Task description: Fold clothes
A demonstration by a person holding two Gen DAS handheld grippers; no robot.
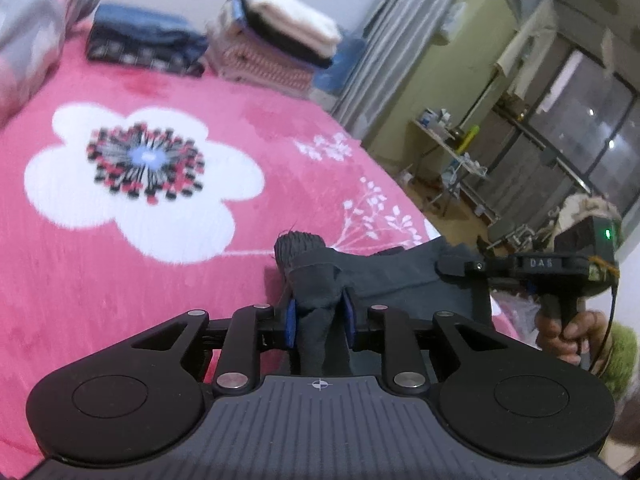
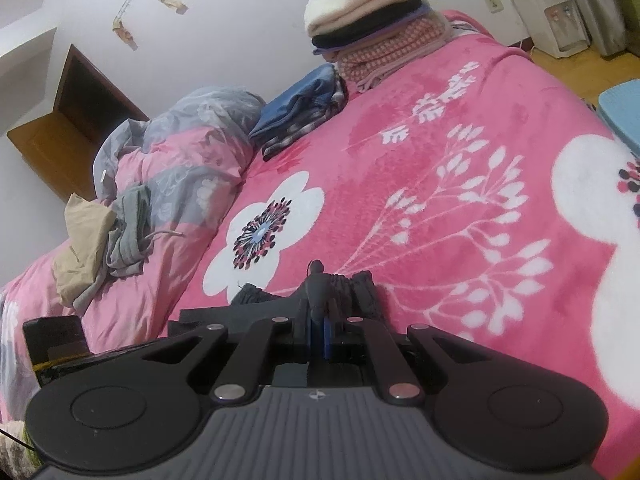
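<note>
I have the dark grey ribbed-cuff garment (image 1: pixel 384 276) pinched in both tongs at the near edge of the pink flowered blanket on the bed (image 1: pixel 168 264): left tongs (image 1: pixel 320 320) narrowly clamped on bunched cloth, right tongs (image 2: pixel 318 328) squeezed almost fully together on a thin fold. I judge I'm at pick-up; next, lift and spread it flat.

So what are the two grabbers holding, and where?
Both pinch the dark grey garment: left gripper near a ribbed cuff, right gripper on a bunched edge.

blanket (image 2: pixel 500 128): two clothes stacks (image 2: pixel 372 20) at far edge | quilt (image 2: pixel 180 152) left
</note>
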